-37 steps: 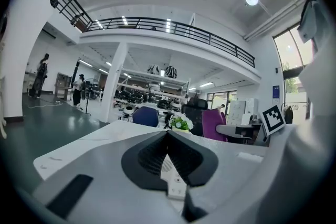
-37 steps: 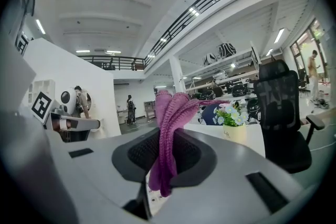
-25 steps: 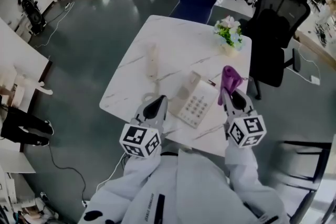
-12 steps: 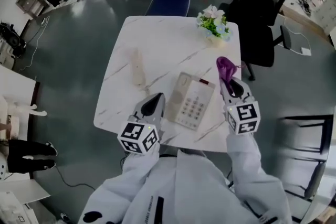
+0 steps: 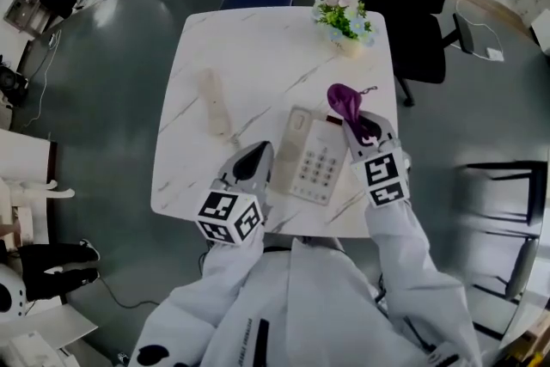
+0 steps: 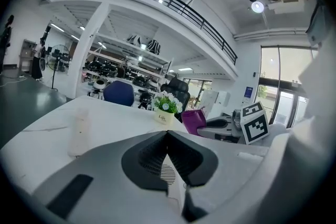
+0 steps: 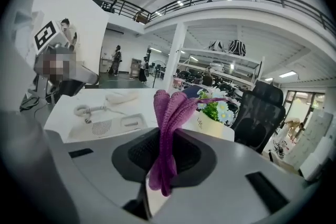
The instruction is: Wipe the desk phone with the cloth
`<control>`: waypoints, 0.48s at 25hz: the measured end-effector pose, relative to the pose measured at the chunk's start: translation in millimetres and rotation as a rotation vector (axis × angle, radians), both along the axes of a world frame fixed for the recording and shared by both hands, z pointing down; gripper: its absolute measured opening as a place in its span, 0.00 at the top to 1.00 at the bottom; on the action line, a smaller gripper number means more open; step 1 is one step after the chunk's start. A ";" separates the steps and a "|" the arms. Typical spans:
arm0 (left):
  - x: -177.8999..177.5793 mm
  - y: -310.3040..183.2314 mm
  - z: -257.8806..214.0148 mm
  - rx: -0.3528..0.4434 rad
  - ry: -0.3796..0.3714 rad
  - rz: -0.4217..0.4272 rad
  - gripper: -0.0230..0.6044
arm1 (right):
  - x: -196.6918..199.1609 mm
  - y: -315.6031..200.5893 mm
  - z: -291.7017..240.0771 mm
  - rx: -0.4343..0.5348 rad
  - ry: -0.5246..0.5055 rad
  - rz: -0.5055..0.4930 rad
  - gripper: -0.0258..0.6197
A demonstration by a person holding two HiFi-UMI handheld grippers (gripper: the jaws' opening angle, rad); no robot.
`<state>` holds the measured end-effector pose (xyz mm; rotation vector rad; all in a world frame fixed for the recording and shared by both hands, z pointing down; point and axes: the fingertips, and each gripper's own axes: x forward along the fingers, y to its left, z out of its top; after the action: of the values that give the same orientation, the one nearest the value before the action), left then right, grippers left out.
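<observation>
One cloth [image 7: 170, 107] in right gripper [image 7: 167, 134] | left gripper [image 6: 168, 135] closed | keypad [image 5: 320, 170] overhead only

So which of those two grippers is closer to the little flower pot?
The right. The right gripper, shut on the purple cloth, is on the flower pot's side of the desk phone. The left gripper, shut and empty, is across the phone, farther off.

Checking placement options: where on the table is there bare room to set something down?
The far half of the table, between handset and flowers, is bare, as is the strip left of the handset. The near edge is crowded: phone, cloth, left hand-held gripper and right hand-held gripper.
</observation>
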<state>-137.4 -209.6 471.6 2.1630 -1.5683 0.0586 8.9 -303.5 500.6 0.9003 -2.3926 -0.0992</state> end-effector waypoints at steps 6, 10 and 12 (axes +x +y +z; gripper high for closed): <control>-6.1 -2.8 2.6 -0.004 0.011 0.012 0.97 | -8.7 7.4 16.0 -0.028 0.060 -0.014 0.90; -5.7 -0.7 7.4 -0.015 0.019 0.030 0.97 | -11.5 11.9 25.0 -0.055 0.066 -0.007 0.89; -5.2 0.5 9.1 -0.020 0.021 0.040 0.97 | -12.8 14.4 28.6 -0.068 0.070 -0.004 0.89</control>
<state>-142.5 -209.1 480.7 2.1720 -1.5069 0.0636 -4.0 -289.1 529.2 0.8475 -2.3187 -0.0496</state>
